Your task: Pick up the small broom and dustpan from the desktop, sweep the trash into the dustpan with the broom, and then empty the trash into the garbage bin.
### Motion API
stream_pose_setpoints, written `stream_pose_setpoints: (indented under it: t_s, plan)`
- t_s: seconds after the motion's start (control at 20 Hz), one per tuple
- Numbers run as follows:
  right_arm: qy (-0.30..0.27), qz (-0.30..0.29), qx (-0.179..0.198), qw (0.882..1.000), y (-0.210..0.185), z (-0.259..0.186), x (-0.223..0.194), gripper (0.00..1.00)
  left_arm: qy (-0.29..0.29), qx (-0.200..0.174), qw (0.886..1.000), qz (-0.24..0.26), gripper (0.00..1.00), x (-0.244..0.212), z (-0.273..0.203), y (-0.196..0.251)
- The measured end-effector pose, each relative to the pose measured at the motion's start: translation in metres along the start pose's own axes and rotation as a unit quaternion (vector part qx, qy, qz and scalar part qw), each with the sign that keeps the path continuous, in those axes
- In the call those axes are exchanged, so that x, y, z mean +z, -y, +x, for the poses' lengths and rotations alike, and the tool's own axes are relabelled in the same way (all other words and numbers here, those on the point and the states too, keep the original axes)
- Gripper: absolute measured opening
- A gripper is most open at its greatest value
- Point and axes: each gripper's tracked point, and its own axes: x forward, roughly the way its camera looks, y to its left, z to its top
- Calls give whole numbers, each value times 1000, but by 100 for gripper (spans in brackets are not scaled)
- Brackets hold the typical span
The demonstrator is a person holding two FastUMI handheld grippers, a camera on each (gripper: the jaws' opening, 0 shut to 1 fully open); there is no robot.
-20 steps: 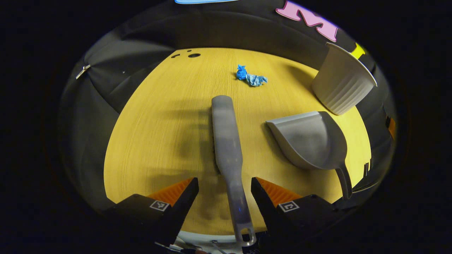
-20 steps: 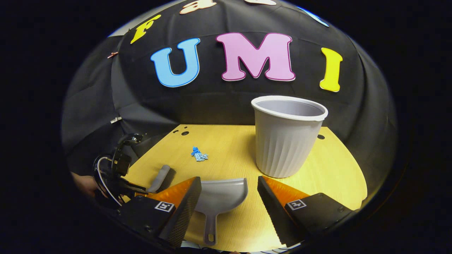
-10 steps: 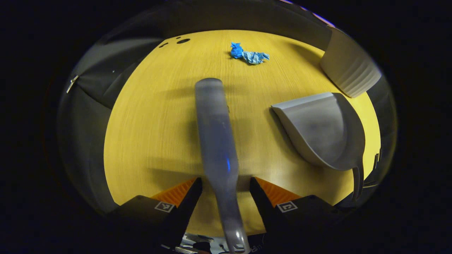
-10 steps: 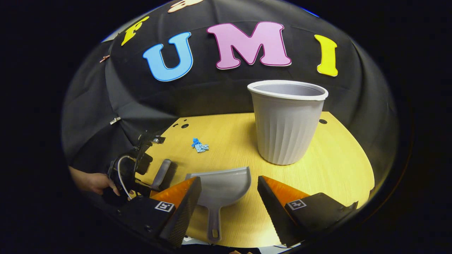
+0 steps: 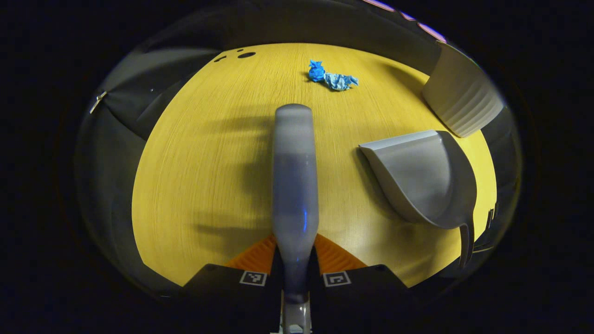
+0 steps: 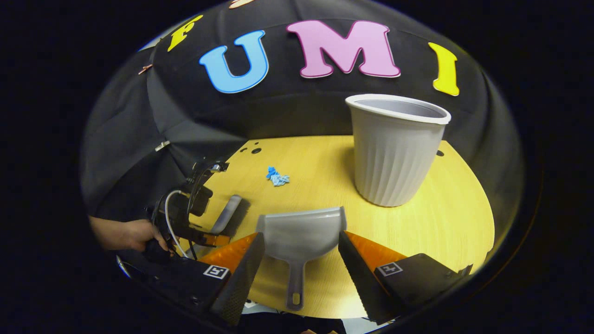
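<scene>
Now, left gripper view: the left gripper [image 5: 295,257] is clamping its two fingers on the handle of the small broom [image 5: 294,178], whose grey back is running straight ahead over the yellow wooden desktop [image 5: 199,157]. The dustpan [image 5: 424,178] is lying to the right of the broom, apart from it, its handle pointing toward the near edge. Crumpled blue trash [image 5: 333,78] is sitting toward the far edge, beyond the broom's tip. The ribbed garbage bin [image 5: 461,104] is standing at the far right corner.

Right gripper view: the right gripper [image 6: 300,273] is holding its fingers spread wide, one on each side of the dustpan [image 6: 300,232], touching nothing; the pan's handle is lying between them, pointing at the near edge. The garbage bin [image 6: 397,148] is standing upright beyond the pan, toward the far right. The trash [image 6: 277,177] is lying near the far left part of the desktop [image 6: 441,218]. At the left edge a hand [image 6: 127,234] is gripping the left gripper [image 6: 211,239], closed on the broom [image 6: 228,214].
</scene>
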Motion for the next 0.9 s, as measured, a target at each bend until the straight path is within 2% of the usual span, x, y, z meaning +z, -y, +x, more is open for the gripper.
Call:
stream_pose_setpoints:
  t_s: [0.15, 0.25, 0.4, 0.45, 0.5, 0.55, 0.6, 0.65, 0.7, 0.75, 0.9]
  plan:
    - [-38, -2, 17, 999, -12, 1, -14, 99, 29, -5, 1000, 10, 27, -2, -1, -1]
    - [-60, 0, 19, 998, -16, 2, -23, 99, 38, -18, 999, -5, 26, -3, -5, 1]
    - [-92, 4, 5, 996, -13, 8, -38, 99, 68, -25, 997, -23, 25, -1, -18, -6]
    - [-102, 8, -1, 995, -12, 11, -43, 99, 79, -32, 996, -31, 22, 1, -24, -8]
    - [-111, 14, -10, 994, -11, 14, -48, 99, 91, -42, 994, -38, 25, 2, -30, -9]
    - [-120, 20, -16, 992, -10, 18, -53, 99, 101, -48, 993, -40, 22, 4, -36, -12]
    - [-130, 26, -21, 991, -9, 22, -60, 99, 109, -52, 992, -40, 25, 3, -41, -15]
    - [-144, 31, -27, 989, -8, 27, -67, 99, 115, -53, 991, -40, 22, 3, -47, -19]
    - [-155, 36, -32, 987, -7, 33, -74, 99, 121, -58, 990, -42, 28, 2, -54, -21]
    - [-166, 38, -36, 985, -6, 38, -81, 99, 130, -66, 988, -47, 25, 2, -60, -22]
    - [-192, 41, -51, 979, -3, 60, -100, 99, 143, -77, 984, -67, 25, -5, -78, -27]
